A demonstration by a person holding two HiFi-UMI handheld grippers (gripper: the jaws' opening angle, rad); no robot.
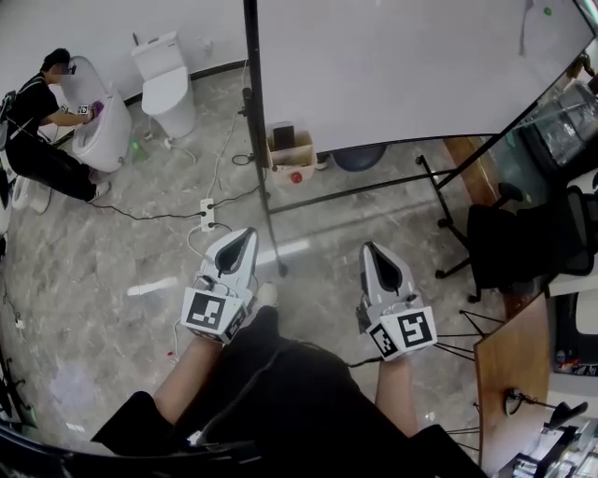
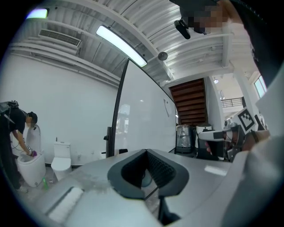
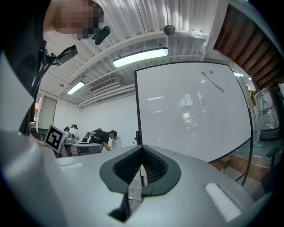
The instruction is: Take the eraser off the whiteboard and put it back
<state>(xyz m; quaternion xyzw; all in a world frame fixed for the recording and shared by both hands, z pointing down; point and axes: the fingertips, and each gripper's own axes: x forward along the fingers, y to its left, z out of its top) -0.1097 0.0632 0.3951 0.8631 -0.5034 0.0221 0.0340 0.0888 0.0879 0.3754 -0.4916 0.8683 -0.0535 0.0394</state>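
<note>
whiteboard (image 1: 402,65) cut off at top, small green object (image 1: 547,11) indistinct

The left hand-held gripper (image 1: 241,235) and the right hand-held gripper (image 1: 375,250) are pale grey with black ribbed pads (image 2: 156,168). Each carries a marker cube (image 1: 213,313) patterned in black-and-white squares. The whiteboard (image 1: 402,65) is plain white in a black frame. The floor (image 1: 112,252) is grey-beige marbled stone with darker veins. The toilet (image 1: 166,79) is white, the office chair (image 1: 523,243) black, the cardboard box (image 1: 290,154) tan and the counter (image 1: 505,364) brown wood.
</note>
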